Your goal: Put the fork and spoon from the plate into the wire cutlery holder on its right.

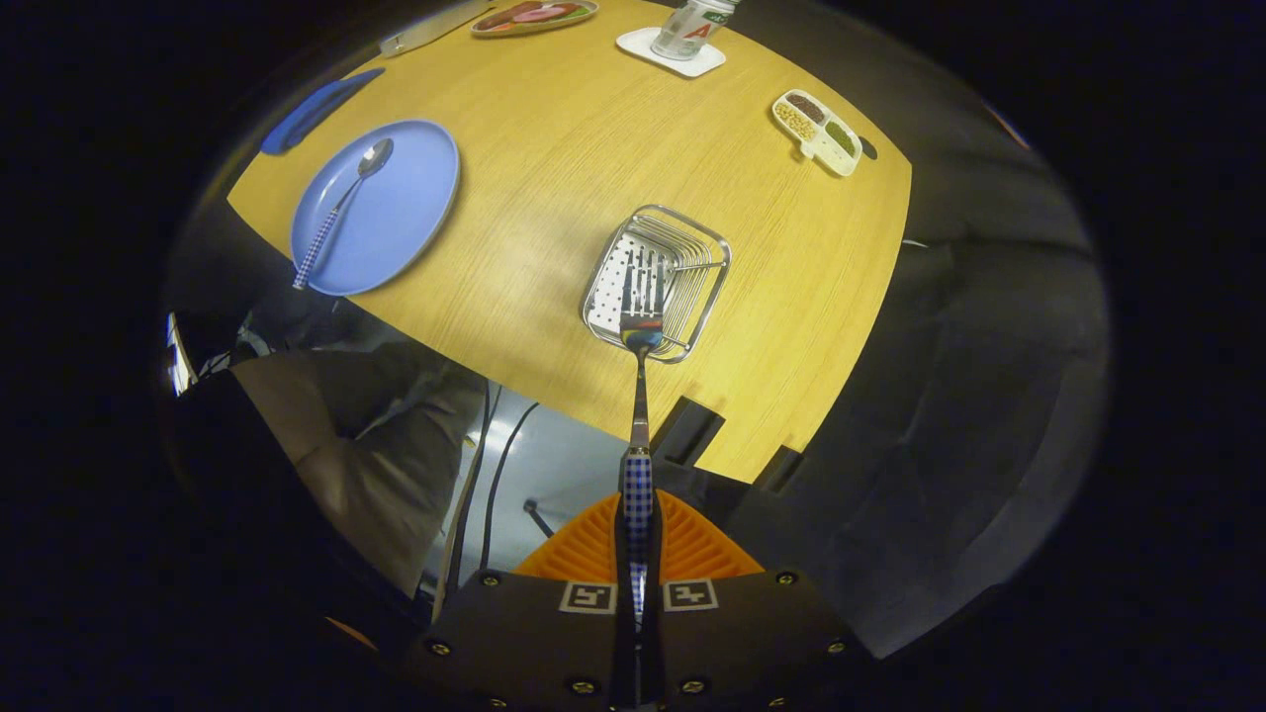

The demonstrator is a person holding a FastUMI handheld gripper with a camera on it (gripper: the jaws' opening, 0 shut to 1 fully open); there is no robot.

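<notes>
Wooden table (554, 178): the gripper (638, 539) is clamped on the fork (641, 336), tines over the wire cutlery holder (657, 282). Far left, the spoon (341, 213) lies on the blue plate (406, 213).

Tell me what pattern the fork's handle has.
Blue-and-white checks on the fork, clearest in the gripper view.

A staged dining set-up in a recording booth: a round light-wood table (554, 178) laid with a blue round plate (396, 213), a white divided snack dish (817, 131) and a can on a white coaster (671, 51), dark cloth walls around, cables (495, 475) on the floor beneath.
</notes>
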